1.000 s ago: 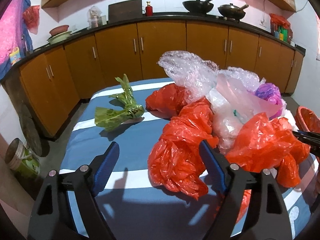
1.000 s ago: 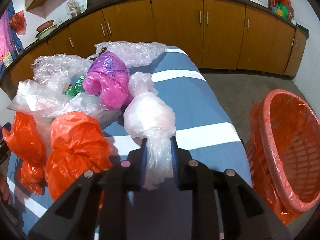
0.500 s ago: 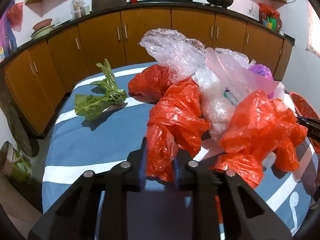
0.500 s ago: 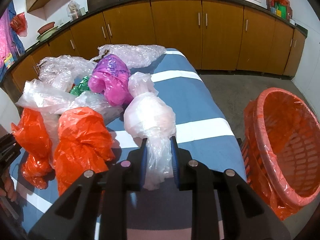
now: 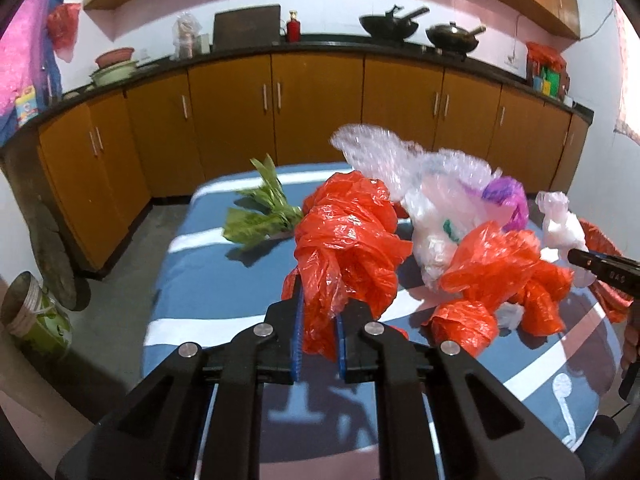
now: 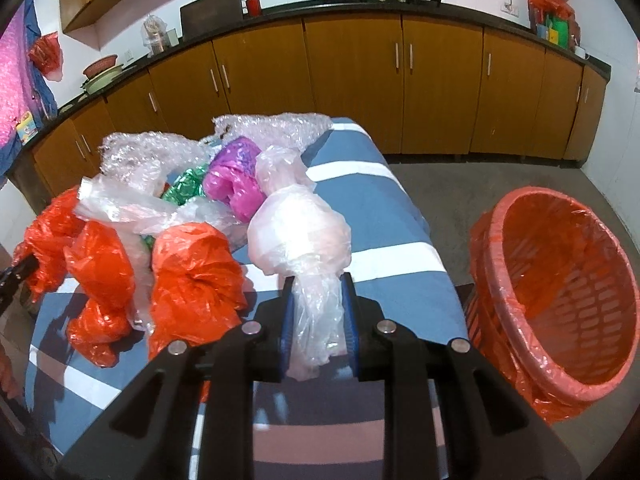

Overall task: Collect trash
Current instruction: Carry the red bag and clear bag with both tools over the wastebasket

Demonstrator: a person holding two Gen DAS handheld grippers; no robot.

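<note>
My left gripper (image 5: 318, 320) is shut on a red plastic bag (image 5: 348, 240) and holds it lifted above the blue striped table (image 5: 208, 288). My right gripper (image 6: 318, 312) is shut on a whitish clear plastic bag (image 6: 300, 236), raised over the table's right side (image 6: 380, 216). More trash lies on the table: other red bags (image 6: 192, 276) (image 5: 500, 276), a purple bag (image 6: 236, 176), bubble wrap (image 6: 276, 124), a green wrapper (image 6: 186, 184). An orange basket (image 6: 560, 292) lined with red plastic stands on the floor to the right of the table.
A bunch of green leafy vegetable (image 5: 264, 216) lies at the table's far left. Brown kitchen cabinets (image 5: 320, 112) run along the back under a dark counter with woks (image 5: 388, 24). A jar (image 5: 36, 316) stands on the floor at left.
My left gripper closed on the red bag and lifted it off the table. My right gripper kept hold of the whitish bag and rose slightly; the basket shows more fully.
</note>
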